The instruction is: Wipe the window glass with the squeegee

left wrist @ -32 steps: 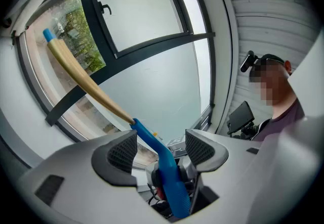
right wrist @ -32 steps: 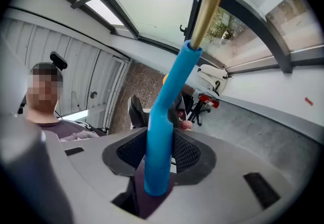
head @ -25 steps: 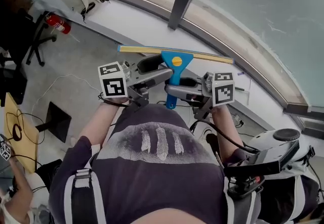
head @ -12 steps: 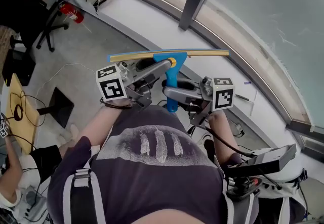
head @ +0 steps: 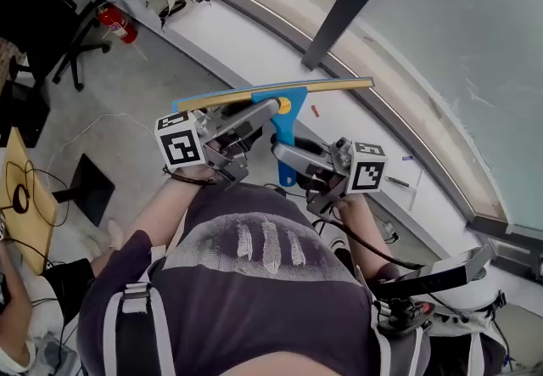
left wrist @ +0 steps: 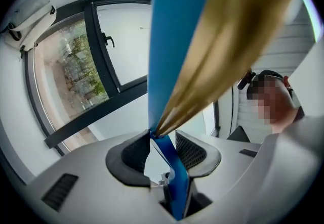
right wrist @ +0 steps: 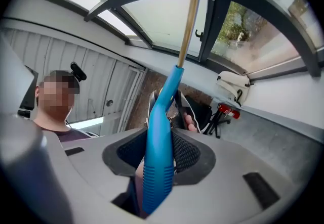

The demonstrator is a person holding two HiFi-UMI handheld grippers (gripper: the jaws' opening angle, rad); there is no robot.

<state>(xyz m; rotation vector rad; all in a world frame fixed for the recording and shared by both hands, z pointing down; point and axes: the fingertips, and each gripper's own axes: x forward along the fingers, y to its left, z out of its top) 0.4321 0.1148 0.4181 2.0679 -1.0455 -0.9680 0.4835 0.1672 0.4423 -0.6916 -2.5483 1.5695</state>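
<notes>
Head view | your right gripper (head: 287, 154) clamped the squeegee (head: 293, 101) handle for control | left gripper (head: 265, 111) was closing round its head, not yet pinching, to steady it.

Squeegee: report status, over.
Right tongs shut on squeegee handle. Left tongs just closing round its blue head, gap at one pad. Blade short of window glass. Dark frame post ahead.
</notes>
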